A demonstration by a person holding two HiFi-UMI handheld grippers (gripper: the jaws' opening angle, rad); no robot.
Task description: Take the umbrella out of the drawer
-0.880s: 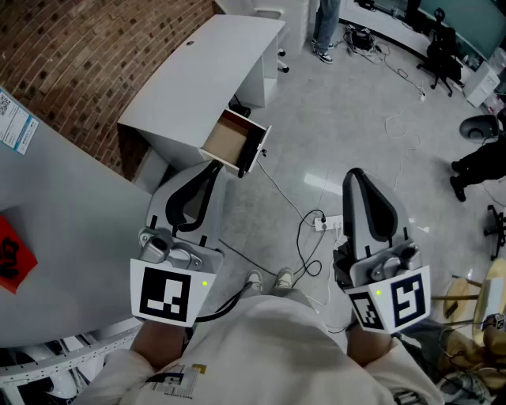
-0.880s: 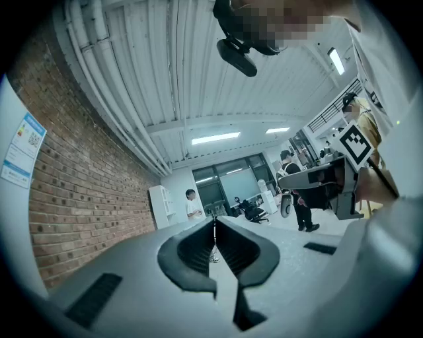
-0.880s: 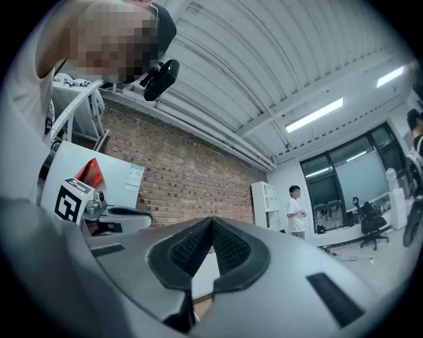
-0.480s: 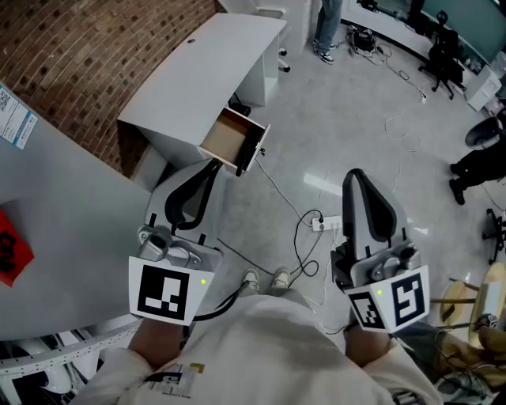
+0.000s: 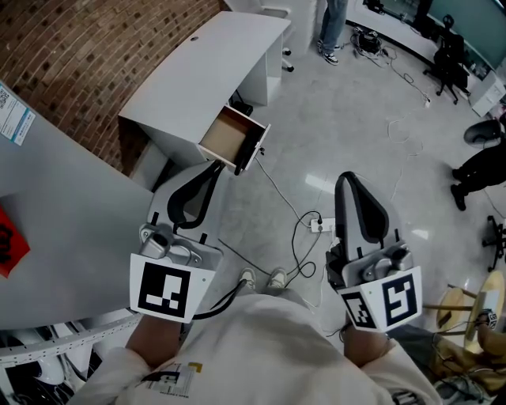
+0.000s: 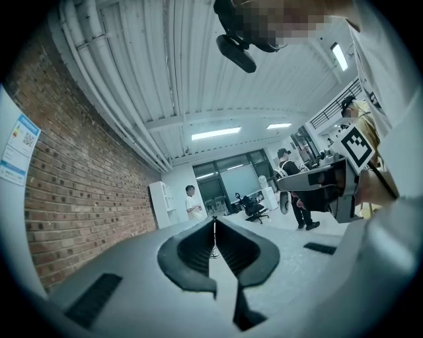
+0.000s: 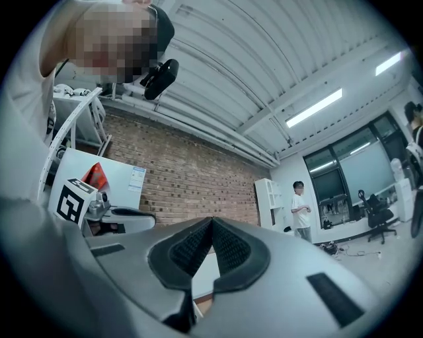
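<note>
the drawer [image 5: 231, 136] hangs open from the desk [image 5: 202, 71]; no umbrella shows inside. the left hand-held gripper [image 5: 212, 166], near the drawer, and the right hand-held gripper [image 5: 348, 177], well apart from it, are pressed together, empty. the right has only edged nearer, so the reach has barely begun.

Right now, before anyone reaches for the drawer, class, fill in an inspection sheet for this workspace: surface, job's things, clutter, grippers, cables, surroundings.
Surface: white desk by the brick wall; nothing seen on top.
Job's things: drawer pulled open, bare wooden inside showing; umbrella not seen.
Clutter: red item on the grey panel at left.
Grippers: left gripper and right gripper both shut, empty, held short of the drawer.
Cables: power strip on the floor with dark leads; a white cable runs from the desk towards it.
Surroundings: one person standing beyond the desk, another at the right edge.
</note>
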